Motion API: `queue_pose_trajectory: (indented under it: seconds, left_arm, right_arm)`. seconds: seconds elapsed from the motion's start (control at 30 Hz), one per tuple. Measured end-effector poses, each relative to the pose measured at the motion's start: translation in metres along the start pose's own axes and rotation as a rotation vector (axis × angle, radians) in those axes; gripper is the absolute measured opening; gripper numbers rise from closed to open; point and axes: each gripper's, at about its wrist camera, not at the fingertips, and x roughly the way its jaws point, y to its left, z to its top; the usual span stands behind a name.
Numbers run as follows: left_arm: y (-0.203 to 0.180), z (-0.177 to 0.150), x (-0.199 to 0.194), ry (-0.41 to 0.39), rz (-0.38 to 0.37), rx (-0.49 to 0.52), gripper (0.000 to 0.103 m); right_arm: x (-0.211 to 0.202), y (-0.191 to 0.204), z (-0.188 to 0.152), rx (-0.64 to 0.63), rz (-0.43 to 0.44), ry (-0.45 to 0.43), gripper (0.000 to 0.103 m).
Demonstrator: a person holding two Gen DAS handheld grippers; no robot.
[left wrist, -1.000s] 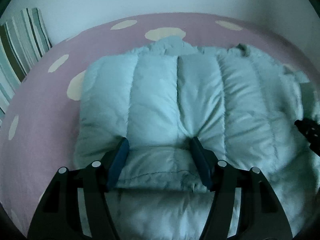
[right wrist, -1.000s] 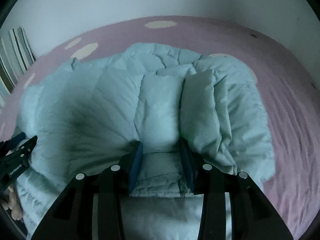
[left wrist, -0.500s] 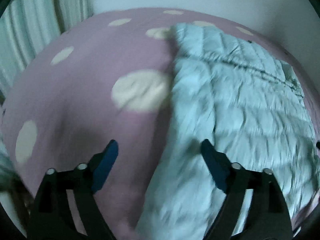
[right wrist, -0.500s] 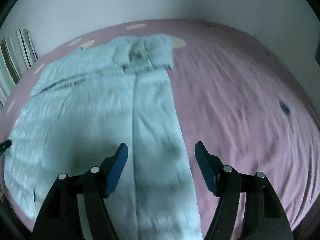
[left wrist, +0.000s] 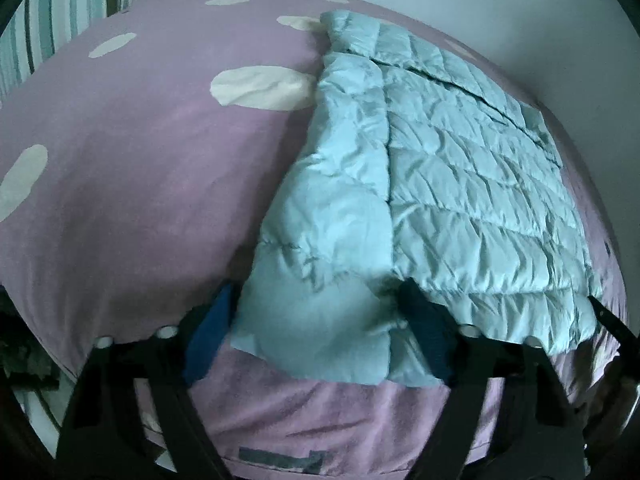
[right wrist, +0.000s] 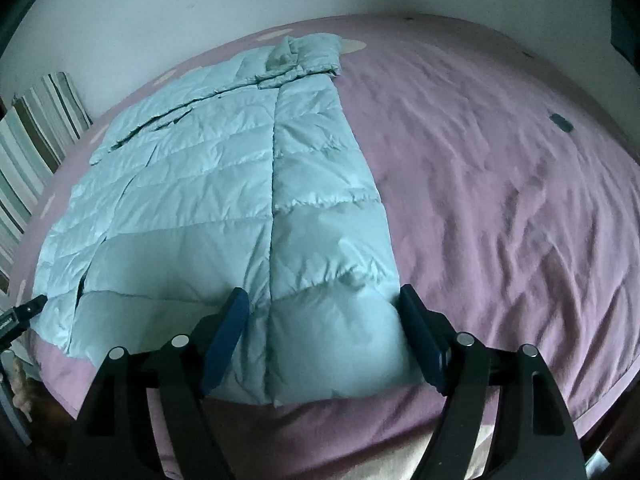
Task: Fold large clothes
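Observation:
A light blue quilted puffer jacket [left wrist: 420,184] lies spread flat on the pink bed [left wrist: 140,168]. It also shows in the right wrist view [right wrist: 224,200], its collar at the far end. My left gripper [left wrist: 316,316] is open, its blue-padded fingers [left wrist: 208,336] on either side of the jacket's near left corner. My right gripper [right wrist: 324,320] is open, its fingers [right wrist: 226,332] on either side of the near right corner. Neither holds the cloth.
The bed cover [right wrist: 500,200] is pink with white dots [left wrist: 260,86] and wrinkled on the right. A striped pillow [right wrist: 36,132] stands at the left by the white wall [right wrist: 200,8]. The bed's near edge [right wrist: 360,432] lies just below the grippers.
Both grippers let go of the bunched jacket and opened. The jacket now lies flat and stretched out on the bed, and both grippers have drawn back to its near corners.

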Motion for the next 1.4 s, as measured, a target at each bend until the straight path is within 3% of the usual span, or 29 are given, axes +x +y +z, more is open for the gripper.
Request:
queue_pose_trajectory:
  seconds: [0.03,0.1,0.23,0.37,0.6,0.73,0.83,0.93,1.13,1.27,1.4]
  left_arm:
    - [-0.002,0.000,-0.001,-0.002,0.004,0.012,0.068]
    - [-0.004,0.000,-0.001,-0.002,-0.006,0.023,0.058]
    - [-0.007,0.000,-0.003,0.000,-0.109,0.020,0.020]
    - [-0.011,0.000,-0.009,-0.014,-0.128,0.022,0.010]
    - [-0.012,0.021,-0.055,-0.127,-0.184,-0.003,0.007]
    - [-0.021,0.065,-0.083,-0.225,-0.231,-0.005,0.006]
    - [-0.033,0.100,-0.088,-0.278,-0.218,0.029,0.006]
    - [-0.047,0.151,-0.070,-0.312,-0.191,0.051,0.006]
    - [-0.061,0.239,0.000,-0.280,-0.126,0.041,0.006]
    - [-0.062,0.275,0.056,-0.220,-0.081,0.036,0.006]
    - [-0.061,0.285,0.103,-0.160,-0.037,0.049,0.006]
  right_arm:
    - [0.000,0.002,-0.001,-0.003,-0.003,0.001,0.056]
    - [-0.002,0.004,-0.003,-0.003,0.008,0.003,0.044]
    - [-0.006,0.006,-0.004,0.007,0.059,0.009,0.023]
    - [-0.013,0.004,-0.005,0.042,0.114,-0.001,0.012]
    - [-0.051,0.003,0.005,0.070,0.187,-0.106,0.011]
    - [-0.072,0.010,0.039,0.064,0.236,-0.190,0.011]
    - [-0.075,0.015,0.077,0.052,0.258,-0.239,0.011]
    - [-0.059,0.017,0.121,0.057,0.267,-0.260,0.010]
    - [0.007,0.023,0.204,0.108,0.254,-0.226,0.011]
    - [0.061,0.028,0.238,0.114,0.211,-0.168,0.010]
    - [0.106,0.029,0.251,0.113,0.179,-0.103,0.011]
